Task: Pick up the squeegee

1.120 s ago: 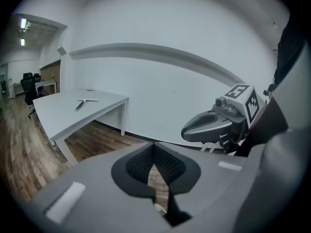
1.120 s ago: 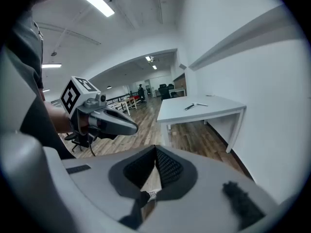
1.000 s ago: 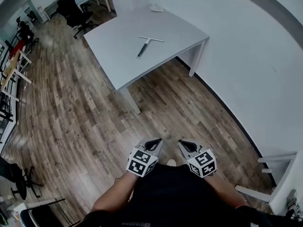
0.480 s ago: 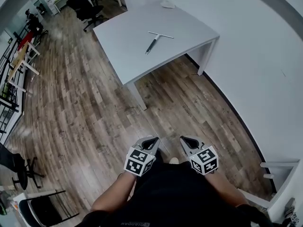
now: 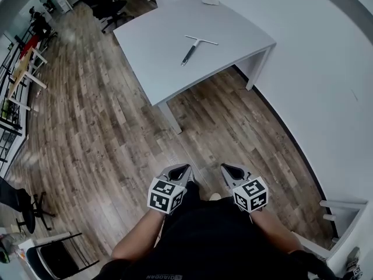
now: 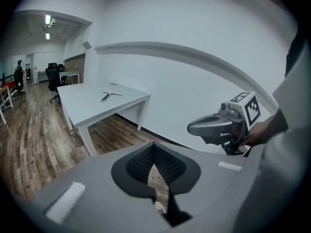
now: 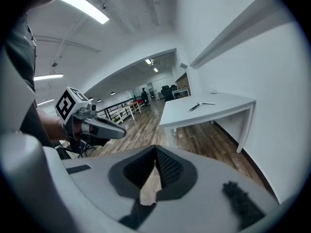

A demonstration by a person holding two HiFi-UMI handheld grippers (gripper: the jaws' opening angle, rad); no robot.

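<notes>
The squeegee (image 5: 195,46) is seen lying flat on the white table (image 5: 151,69), near the table's far side and well apart from the 2 grippers. Its crossbar is turned away from the person, and its dark handle is pointed back toward the near-left edge. Nothing is touching it.

The left gripper (image 5: 182,169) and the right gripper (image 5: 228,169) are held side by side close to the person's body, over the wood floor (image 5: 105,133), with both aimed forward and somewhat down toward the table. In the left gripper view the jaws are seen brought together at the tips, with nothing between them. In the right gripper view the jaws are likewise closed tight and empty. A white wall (image 5: 326,74) is seen along the table's right side.
</notes>
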